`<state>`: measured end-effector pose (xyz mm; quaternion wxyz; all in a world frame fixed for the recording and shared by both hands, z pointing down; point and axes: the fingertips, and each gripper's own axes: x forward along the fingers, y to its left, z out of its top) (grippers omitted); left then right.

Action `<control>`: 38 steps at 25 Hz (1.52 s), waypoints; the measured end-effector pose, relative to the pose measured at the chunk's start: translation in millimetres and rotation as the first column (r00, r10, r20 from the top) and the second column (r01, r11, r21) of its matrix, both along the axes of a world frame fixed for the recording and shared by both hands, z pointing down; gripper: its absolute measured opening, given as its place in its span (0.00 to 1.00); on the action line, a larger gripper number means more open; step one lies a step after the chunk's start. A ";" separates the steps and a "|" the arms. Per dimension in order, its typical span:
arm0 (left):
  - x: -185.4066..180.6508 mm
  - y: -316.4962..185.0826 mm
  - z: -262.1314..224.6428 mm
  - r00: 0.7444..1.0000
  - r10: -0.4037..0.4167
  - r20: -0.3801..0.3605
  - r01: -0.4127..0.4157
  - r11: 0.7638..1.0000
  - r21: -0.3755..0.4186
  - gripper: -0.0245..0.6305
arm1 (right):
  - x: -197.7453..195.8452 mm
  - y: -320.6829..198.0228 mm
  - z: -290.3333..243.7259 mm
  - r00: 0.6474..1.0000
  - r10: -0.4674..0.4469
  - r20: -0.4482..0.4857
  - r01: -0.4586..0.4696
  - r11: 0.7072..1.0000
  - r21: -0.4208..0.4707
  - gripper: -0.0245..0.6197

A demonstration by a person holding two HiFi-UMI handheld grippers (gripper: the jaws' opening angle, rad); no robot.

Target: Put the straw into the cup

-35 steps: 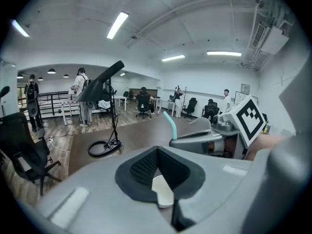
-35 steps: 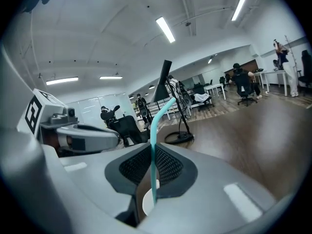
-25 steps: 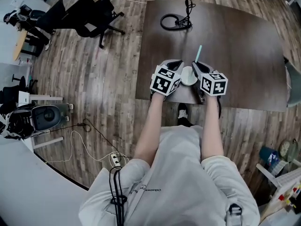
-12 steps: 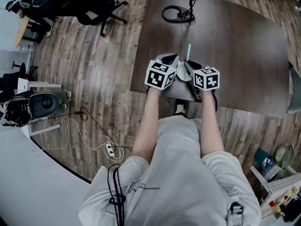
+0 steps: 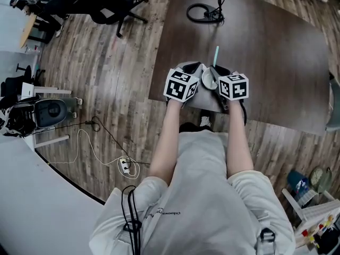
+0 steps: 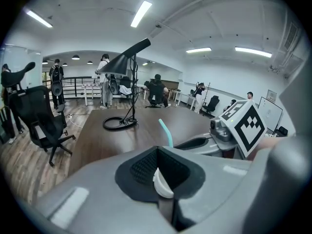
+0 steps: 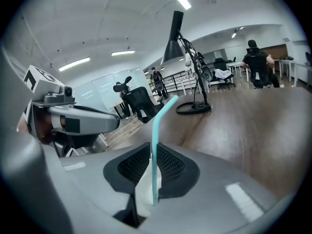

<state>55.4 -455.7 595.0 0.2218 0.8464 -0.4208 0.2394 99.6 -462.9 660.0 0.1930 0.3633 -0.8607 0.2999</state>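
Over the near edge of the dark brown table [image 5: 276,52], both grippers meet around a small white cup [image 5: 209,78]. My left gripper [image 5: 193,69] is shut on the cup's rim [image 6: 163,184], which sits wedged between its black pads. A teal straw [image 5: 215,55] rises from the cup and leans away from me. My right gripper [image 5: 220,71] is shut on that straw [image 7: 155,145], whose lower end runs down against the white cup [image 7: 143,199]. Whether the tip sits inside the cup is hidden by the jaws. The straw's top [image 6: 165,132] shows beyond the left jaws.
A floor lamp's round base and cable coil [image 5: 204,12] rest at the table's far side. A black office chair [image 5: 101,4] stands on the wood floor to the left. Several people stand and sit far back in the room [image 6: 105,79].
Both grippers keep their holds. The straw has shifted a little left over the cup and stands less slanted than a second ago; the head camera has drifted slightly.
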 end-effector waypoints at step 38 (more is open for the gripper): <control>-4.0 135.6 -30.4 0.995 0.067 -0.069 -0.060 0.993 0.099 0.04 | 20.3 139.4 -61.0 0.975 0.201 0.097 -0.209 0.974 0.088 0.12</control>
